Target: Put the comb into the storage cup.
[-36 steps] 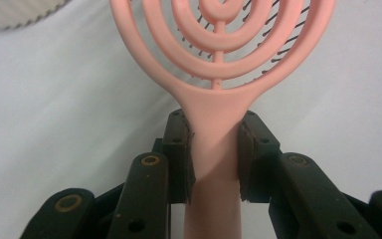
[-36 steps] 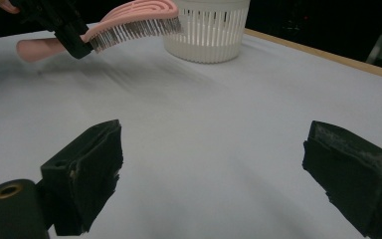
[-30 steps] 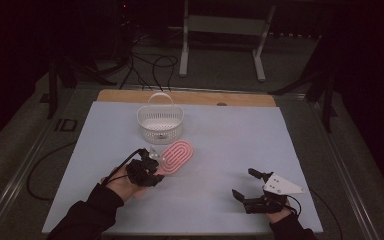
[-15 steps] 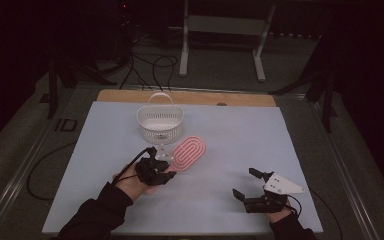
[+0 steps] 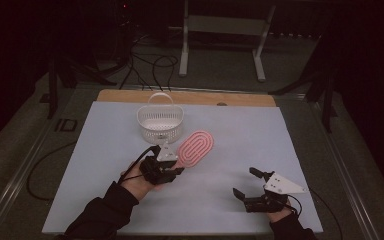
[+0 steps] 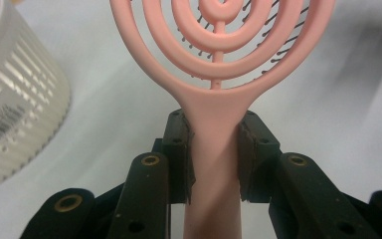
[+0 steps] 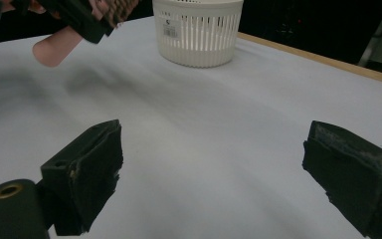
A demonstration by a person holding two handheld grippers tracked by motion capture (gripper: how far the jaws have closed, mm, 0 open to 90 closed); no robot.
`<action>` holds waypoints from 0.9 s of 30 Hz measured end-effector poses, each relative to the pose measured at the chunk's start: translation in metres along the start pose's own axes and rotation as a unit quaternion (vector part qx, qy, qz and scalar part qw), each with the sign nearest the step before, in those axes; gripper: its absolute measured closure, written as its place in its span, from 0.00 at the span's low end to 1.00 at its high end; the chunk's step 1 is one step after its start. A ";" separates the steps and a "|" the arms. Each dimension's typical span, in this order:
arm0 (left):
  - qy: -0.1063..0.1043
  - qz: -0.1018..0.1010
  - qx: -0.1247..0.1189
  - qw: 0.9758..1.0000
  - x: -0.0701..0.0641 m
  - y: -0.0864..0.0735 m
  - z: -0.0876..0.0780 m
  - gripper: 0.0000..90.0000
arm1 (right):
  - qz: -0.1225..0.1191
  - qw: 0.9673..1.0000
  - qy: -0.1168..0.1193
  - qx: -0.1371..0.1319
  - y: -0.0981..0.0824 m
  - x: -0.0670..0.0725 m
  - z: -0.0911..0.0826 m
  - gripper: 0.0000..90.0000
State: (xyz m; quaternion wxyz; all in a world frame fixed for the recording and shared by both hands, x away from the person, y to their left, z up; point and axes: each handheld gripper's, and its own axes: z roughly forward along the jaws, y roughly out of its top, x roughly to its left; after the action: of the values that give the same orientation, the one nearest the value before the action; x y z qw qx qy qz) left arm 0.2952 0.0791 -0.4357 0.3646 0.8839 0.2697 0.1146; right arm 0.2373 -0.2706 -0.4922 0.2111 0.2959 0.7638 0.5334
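Note:
A pink hairbrush (image 5: 196, 148) with an oval head of concentric rings is held off the white table. My left gripper (image 5: 176, 169) is shut on its handle; in the left gripper view both pads clamp the pink hairbrush's neck (image 6: 216, 144) just below the head. A white slotted basket (image 5: 160, 123) with a hoop handle stands behind and left of the brush. In the right gripper view the handle end (image 7: 54, 48) of the brush juts from the left gripper at the upper left. My right gripper (image 5: 245, 184) rests near the front right of the table, open with nothing between its jaws.
The white mat (image 5: 240, 135) covers a wooden tabletop whose far edge (image 5: 190, 97) shows as a tan strip. A metal stand (image 5: 225, 30) and cables lie on the dark floor beyond. A cable (image 5: 45, 165) trails off the table's left side.
My left gripper has carried the pink hairbrush to the right and slightly up, toward the table's middle. The right gripper has stayed where it was.

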 end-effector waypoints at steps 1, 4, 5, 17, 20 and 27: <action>0.002 0.003 -0.006 1.000 0.000 0.000 0.000 0.79 | 0.000 1.000 0.001 0.001 0.000 0.000 0.000 0.09; -0.005 0.007 -0.025 1.000 -0.002 0.001 -0.002 0.79 | 0.000 1.000 0.000 0.000 0.000 0.001 0.000 0.09; -0.004 0.006 -0.030 1.000 -0.003 0.002 -0.002 0.79 | 0.000 1.000 0.000 -0.001 0.000 0.000 0.000 0.09; -0.012 0.002 -0.095 0.995 -0.003 -0.010 -0.016 0.79 | -0.001 1.000 -0.002 0.001 0.000 -0.001 0.001 0.09; -0.002 -0.001 -0.108 0.994 -0.003 -0.016 -0.021 0.79 | -0.001 1.000 0.000 0.002 0.000 0.000 0.002 0.09; 0.013 -0.006 -0.146 0.989 -0.004 -0.032 -0.034 0.79 | 0.003 1.000 -0.001 0.001 0.000 0.000 0.003 0.09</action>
State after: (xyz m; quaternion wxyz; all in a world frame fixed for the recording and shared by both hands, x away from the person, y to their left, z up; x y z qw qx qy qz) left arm 0.2664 0.1154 -0.4343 0.4866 0.8181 0.2600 0.1622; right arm 0.2389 -0.2684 -0.4929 0.2099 0.2988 0.7635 0.5326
